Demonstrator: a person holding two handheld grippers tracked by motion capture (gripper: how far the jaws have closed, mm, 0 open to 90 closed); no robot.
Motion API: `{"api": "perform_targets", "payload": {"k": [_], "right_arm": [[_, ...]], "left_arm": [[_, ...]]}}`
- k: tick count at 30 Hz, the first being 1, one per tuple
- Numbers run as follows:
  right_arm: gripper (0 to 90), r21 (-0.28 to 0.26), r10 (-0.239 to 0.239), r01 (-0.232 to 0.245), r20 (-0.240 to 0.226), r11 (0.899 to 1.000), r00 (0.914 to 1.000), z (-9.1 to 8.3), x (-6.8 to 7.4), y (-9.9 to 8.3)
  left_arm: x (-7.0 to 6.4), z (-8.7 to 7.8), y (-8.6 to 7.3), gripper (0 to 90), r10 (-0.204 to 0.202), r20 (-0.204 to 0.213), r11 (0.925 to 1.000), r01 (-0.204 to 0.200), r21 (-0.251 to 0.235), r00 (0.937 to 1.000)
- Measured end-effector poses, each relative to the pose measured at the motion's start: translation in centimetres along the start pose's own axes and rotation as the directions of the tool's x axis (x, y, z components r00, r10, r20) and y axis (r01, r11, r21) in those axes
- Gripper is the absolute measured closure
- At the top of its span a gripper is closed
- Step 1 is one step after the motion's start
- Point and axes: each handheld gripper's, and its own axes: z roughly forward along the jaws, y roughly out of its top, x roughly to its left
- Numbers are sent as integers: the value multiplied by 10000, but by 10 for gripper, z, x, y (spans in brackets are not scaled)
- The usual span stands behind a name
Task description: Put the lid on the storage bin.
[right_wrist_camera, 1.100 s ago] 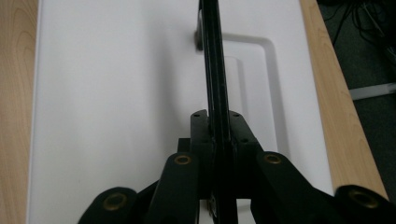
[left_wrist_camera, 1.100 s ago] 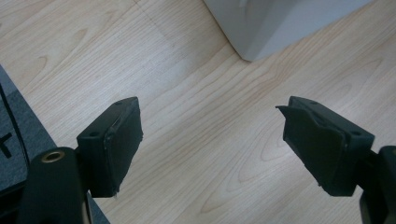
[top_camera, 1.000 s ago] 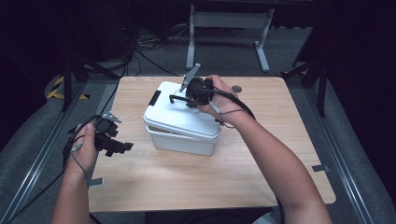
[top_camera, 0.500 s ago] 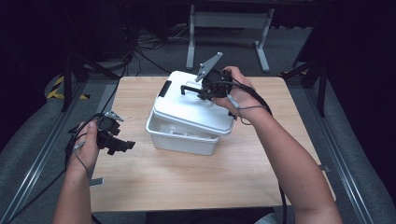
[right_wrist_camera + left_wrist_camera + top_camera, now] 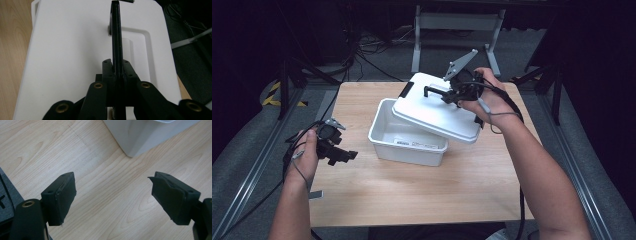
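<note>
A white plastic bin [image 5: 404,142] stands mid-table with its inside showing on the left. Its white lid [image 5: 432,112] hangs tilted over the bin's right half, lifted by a black handle [image 5: 434,91]. My right gripper [image 5: 452,95] is shut on that handle; in the right gripper view the jaws [image 5: 117,67] pinch the thin black handle [image 5: 116,37] above the lid [image 5: 67,50]. My left gripper [image 5: 344,156] hovers low over the table's left side, open and holding nothing. In the left gripper view its jaws [image 5: 112,200] stand wide apart, with the bin's corner [image 5: 145,135] ahead.
The wooden table [image 5: 412,200] has bare surface in front of and to the left of the bin. A black latch [image 5: 406,90] sits on the lid's far left edge. A grey metal stand [image 5: 457,22] and cables lie on the floor behind the table.
My right gripper has lifted the lid off the bin and carried it rightward and back, so the bin's inside now shows. The left gripper has barely moved.
</note>
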Motion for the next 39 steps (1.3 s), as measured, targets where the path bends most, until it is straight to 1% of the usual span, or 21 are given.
{"api": "perform_targets", "payload": {"k": [6, 7, 8, 9, 10, 15, 16, 18, 22, 24, 25, 26, 27, 30, 31, 33, 34, 35, 39], "right_arm": [[844, -4, 376, -376, 155, 9993, 9992, -13, -10, -20], [844, -4, 376, -376, 155, 9993, 9992, -13, -10, -20], [844, 14, 494, -494, 194, 9988, 9986, -16, -13, -26], [844, 14, 494, -494, 194, 9988, 9986, -16, -13, -26], [844, 45, 599, -600, 294, 9982, 9978, -20, -17, -32], [844, 147, 881, -889, 435, 9959, 9952, -29, -25, -50], [844, 147, 881, -889, 435, 9959, 9952, -29, -25, -50], [844, 199, 1069, -1080, 522, 9939, 9929, -32, -28, -57], [844, 235, 1453, -1473, 720, 9888, 9868, -40, -36, -72], [844, 240, 1630, -1654, 783, 9859, 9835, -44, -41, -79], [844, 244, 1715, -1740, 827, 9844, 9817, -45, -43, -82], [844, 244, 1715, -1740, 827, 9844, 9817, -45, -43, -82], [844, 260, 1862, -1893, 915, 9816, 9782, -48, -47, -89], [844, 313, 2038, -2077, 981, 9777, 9741, -50, -52, -98], [844, 350, 2162, -2206, 1009, 9747, 9711, -51, -54, -102], [844, 340, 2358, -2404, 1047, 9701, 9661, -52, -57, -108], [844, 340, 2358, -2404, 1047, 9701, 9661, -52, -57, -108], [844, 334, 2415, -2463, 1080, 9686, 9644, -53, -59, -111], [844, 533, 2785, -2863, 1196, 9567, 9529, -52, -66, -128]], "left_arm": [[1, 0, -1, 203, -65, 41, 10000, 65, -25, 10000], [1, 0, -1, 203, -65, 41, 10000, 65, -25, 10000], [1, 0, -1, 203, -106, 2, 9999, 106, -27, 9999], [1, 0, -1, 204, -106, 2, 9999, 106, -27, 9999], [1, 1, -1, 204, -148, 39, 9999, 148, 23, 9999], [2, 1, -1, 203, -153, 91, 9999, 153, 75, 9998], [2, 1, -1, 203, -211, 100, 9998, 210, 32, 9997], [3, 1, -1, 203, -247, 56, 9997, 247, 61, 9997], [3, 2, -1, 205, -297, 32, 9996, 297, 21, 9996], [4, 1, -1, 205, -193, -8, 9998, 193, 47, 9998], [4, 1, -1, 205, -187, -2, 9998, 187, 45, 9998], [4, 1, -1, 205, -187, -2, 9998, 187, 45, 9998], [4, 1, -1, 205, -184, -23, 9998, 184, 12, 9998], [4, 1, -1, 205, -190, -39, 9998, 190, 12, 9998], [4, 2, -1, 205, -248, 27, 9997, 248, 9, 9997], [3, 2, -1, 205, -317, 26, 9995, 317, 2, 9995], [3, 2, -1, 206, -317, 26, 9995, 317, 2, 9995], [3, 2, -1, 206, -329, 34, 9995, 329, -3, 9995], [3, 1, -2, 206, -305, -15, 9995, 305, 0, 9995]]}}
